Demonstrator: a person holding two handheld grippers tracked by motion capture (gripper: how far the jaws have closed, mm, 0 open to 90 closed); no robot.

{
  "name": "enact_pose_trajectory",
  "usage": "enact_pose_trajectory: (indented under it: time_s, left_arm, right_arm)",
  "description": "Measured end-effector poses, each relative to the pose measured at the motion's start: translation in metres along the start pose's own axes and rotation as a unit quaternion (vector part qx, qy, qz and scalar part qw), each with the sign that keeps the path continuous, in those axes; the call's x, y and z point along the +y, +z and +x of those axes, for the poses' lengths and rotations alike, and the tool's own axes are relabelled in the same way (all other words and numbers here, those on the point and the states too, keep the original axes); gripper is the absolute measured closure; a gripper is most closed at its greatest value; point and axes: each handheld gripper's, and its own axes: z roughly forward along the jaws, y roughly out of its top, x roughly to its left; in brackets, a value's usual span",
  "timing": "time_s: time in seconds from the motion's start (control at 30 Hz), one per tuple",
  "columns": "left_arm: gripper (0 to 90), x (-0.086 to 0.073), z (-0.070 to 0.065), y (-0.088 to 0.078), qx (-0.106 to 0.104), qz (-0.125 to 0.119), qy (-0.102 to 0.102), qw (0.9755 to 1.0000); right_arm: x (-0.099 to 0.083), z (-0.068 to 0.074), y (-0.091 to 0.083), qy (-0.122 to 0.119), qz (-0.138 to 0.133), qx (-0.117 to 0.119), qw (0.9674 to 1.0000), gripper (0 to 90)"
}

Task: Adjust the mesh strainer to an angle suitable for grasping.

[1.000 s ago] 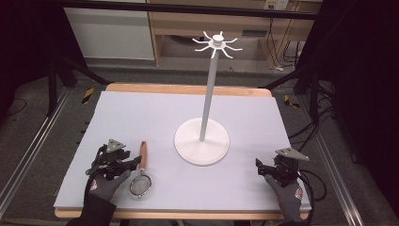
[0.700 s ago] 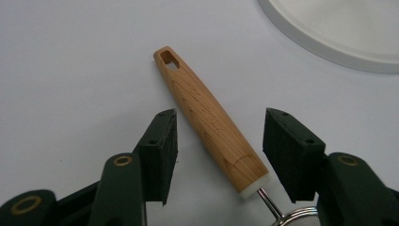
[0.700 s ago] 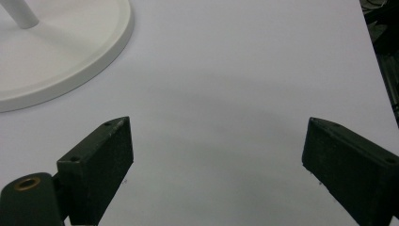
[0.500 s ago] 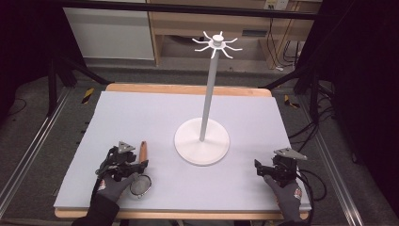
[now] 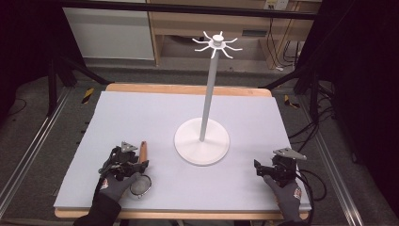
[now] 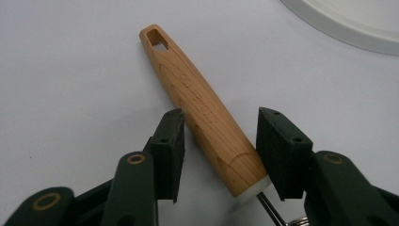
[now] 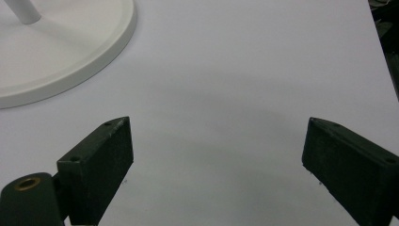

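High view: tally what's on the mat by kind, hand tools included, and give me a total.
Strainer with wooden handle: 1
White hook stand: 1
Hand-held tools: 2, left tool and right tool
Total: 4

Even overhead light, soft faint shadows, dark room edges, slightly soft focus (gripper views sharper)

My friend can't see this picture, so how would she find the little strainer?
Start at the tall white stand on the grey mat. The strainer lies nearer the mat's left front corner, under the left gripper. It alone has a wooden handle.
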Motion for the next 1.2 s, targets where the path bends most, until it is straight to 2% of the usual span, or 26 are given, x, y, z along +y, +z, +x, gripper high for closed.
enact_pose_trajectory:
  time_s: [0.3,0.5,0.7,0.8,0.87,0.97,1.13,1.2]
  left_arm:
    - [55.7,0.0,-0.001,-0.001,0.001,0.005,0.001,1.0]
    - [62.5,0.001,-0.002,-0.004,-0.01,0.003,0.007,0.9999]
    - [63.2,0.0,-0.002,-0.006,-0.018,0.005,0.013,0.9997]
    - [61.6,0.0,-0.001,-0.005,-0.021,0.004,0.011,0.9997]
    - [56.5,0.001,0.001,-0.005,-0.023,0.004,0.01,0.9997]
    - [49.8,0.005,0.002,-0.006,-0.025,-0.007,-0.002,0.9997]
    - [48.9,0.013,0.004,0.001,-0.024,-0.001,-0.016,0.9996]
    - [49.5,0.016,0.002,0.006,-0.022,0.007,-0.012,0.9997]
  right_arm:
    - [0.0,0.0,0.0,0.0,0.0,0.0,1.0,9.5]
    - [0.0,0.0,0.0,-0.001,-0.002,-0.001,1.0,9.5]
    - [0.0,0.0,0.0,-0.001,-0.001,-0.001,1.0,9.5]
    - [0.0,0.0,0.0,0.0,0.0,0.0,1.0,9.5]
    - [0.0,0.0,0.0,-0.001,-0.002,-0.001,1.0,9.5]
    - [0.001,-0.001,0.0,0.002,-0.001,-0.001,1.0,9.5]
    - [0.001,0.0,0.0,0.005,0.001,0.001,1.0,9.5]
    - [0.001,-0.001,0.001,0.003,0.001,0.002,1.0,9.5]
